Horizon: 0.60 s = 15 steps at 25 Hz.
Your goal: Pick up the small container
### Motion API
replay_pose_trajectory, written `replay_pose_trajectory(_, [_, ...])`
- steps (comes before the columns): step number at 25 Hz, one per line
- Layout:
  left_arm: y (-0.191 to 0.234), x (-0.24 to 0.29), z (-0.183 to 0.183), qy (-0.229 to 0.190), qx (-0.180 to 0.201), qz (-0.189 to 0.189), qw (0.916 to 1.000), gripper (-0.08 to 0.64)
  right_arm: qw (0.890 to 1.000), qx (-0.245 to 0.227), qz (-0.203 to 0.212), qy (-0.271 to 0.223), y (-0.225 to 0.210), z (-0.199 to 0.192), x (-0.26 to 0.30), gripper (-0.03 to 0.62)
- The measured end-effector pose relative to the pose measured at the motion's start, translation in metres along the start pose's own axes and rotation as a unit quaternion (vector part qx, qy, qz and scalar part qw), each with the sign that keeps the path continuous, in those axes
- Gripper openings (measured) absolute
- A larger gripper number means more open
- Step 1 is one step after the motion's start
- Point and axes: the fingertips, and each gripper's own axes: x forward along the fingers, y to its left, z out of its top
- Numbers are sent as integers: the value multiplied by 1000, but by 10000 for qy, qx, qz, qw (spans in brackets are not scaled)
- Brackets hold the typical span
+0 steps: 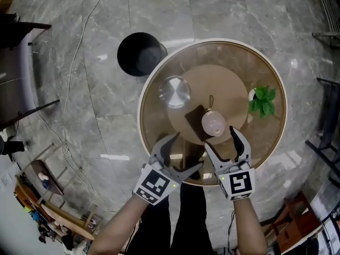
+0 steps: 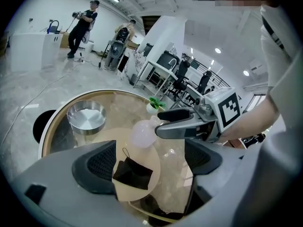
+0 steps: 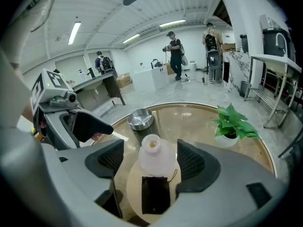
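The small container (image 1: 214, 123) is a pale pink bottle with a narrow open neck. It stands on the tan disc at the middle of the round glass table (image 1: 268, 137), beside a black pouch (image 1: 194, 122). My right gripper (image 1: 219, 137) is open. In the right gripper view the container (image 3: 152, 150) stands between its two pads with a gap on each side, and the pouch (image 3: 155, 193) lies just in front of it. My left gripper (image 1: 187, 150) is open and holds nothing, hovering over the table's near edge to the left of the container (image 2: 141, 134).
A steel bowl (image 1: 174, 92) sits on the table at the left, and a small potted plant (image 1: 262, 101) at the right. A black bin (image 1: 139, 53) stands on the marble floor beyond the table. People stand far off in the room (image 3: 174, 56).
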Motion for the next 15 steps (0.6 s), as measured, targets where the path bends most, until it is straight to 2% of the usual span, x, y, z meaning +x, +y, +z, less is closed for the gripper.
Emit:
replay_pose_trajectory(7, [5, 12, -12, 98, -14, -53, 9999, 456, 9995, -292, 56, -102, -7, -6, 24, 326])
replay_pose_trajectory(13, [6, 18, -12, 31, -148, -150, 9998, 456, 9981, -369, -78, -490, -8, 5, 28, 238])
replay_pose_trajectory(15, [8, 19, -13, 32, -179, -147, 9997, 456, 9973, -475, -69, -563, -7, 8, 28, 229])
